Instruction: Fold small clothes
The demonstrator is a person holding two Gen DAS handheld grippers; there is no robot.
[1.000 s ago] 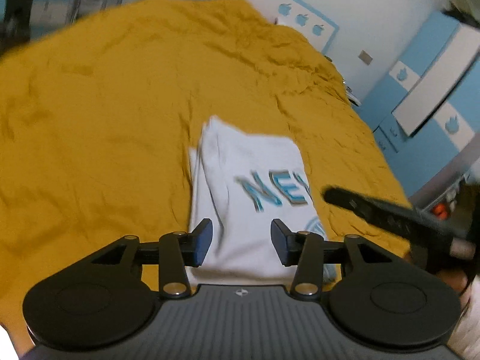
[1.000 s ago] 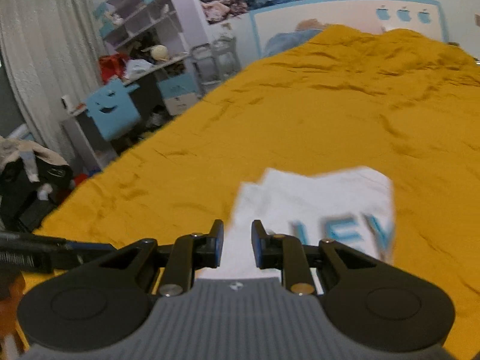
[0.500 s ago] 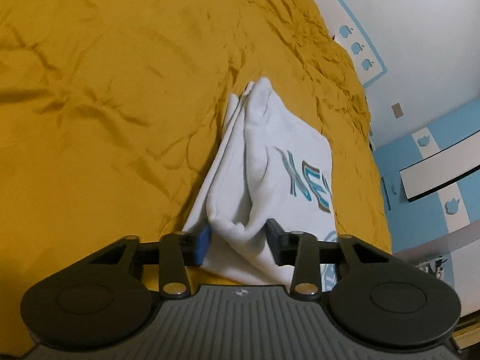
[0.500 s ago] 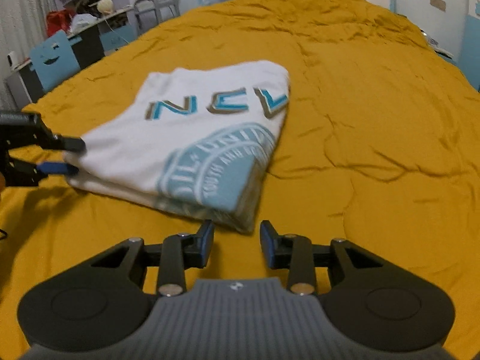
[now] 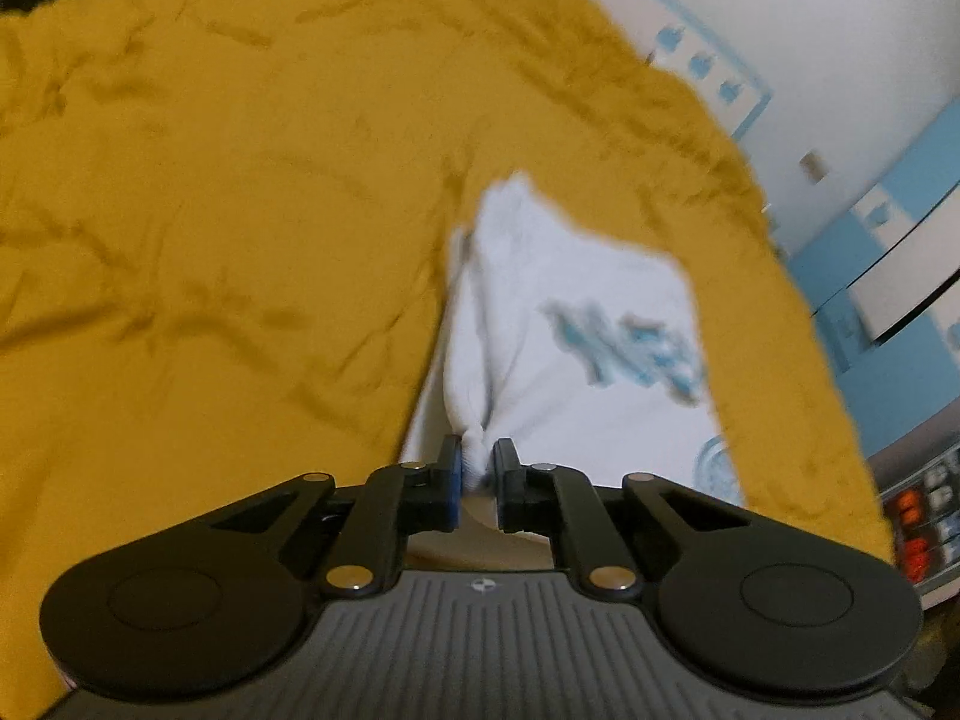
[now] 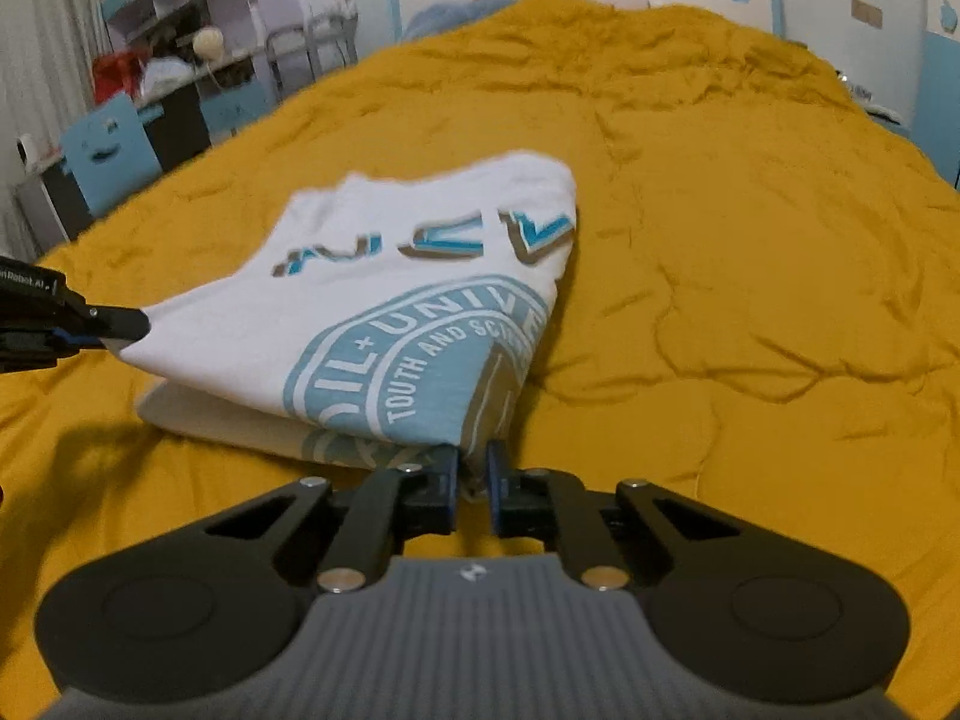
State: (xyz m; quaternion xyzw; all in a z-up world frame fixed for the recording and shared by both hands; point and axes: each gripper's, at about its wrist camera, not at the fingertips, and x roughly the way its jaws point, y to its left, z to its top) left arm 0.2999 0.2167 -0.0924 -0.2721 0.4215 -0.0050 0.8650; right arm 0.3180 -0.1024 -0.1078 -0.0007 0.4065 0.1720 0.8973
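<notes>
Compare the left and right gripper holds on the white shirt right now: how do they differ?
The left gripper pinches a plain white bunched corner of the white shirt; the right gripper pinches the corner bearing the blue round print. The left gripper's corner is lifted off the lower layer; the right gripper's corner hangs lower, near the yellow bedspread. Both are shut on the near edge.

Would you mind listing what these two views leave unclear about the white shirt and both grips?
- Left wrist view: motion blur smears the lettering on the white shirt; unreadable.
- Left wrist view: the left gripper pinches bunched cloth; layer count hidden.
- Right wrist view: the right gripper covers the shirt corner it clamps.
- Right wrist view: folds cut the round print's words short.
- The shirt's underside against the yellow bedspread is hidden.
</notes>
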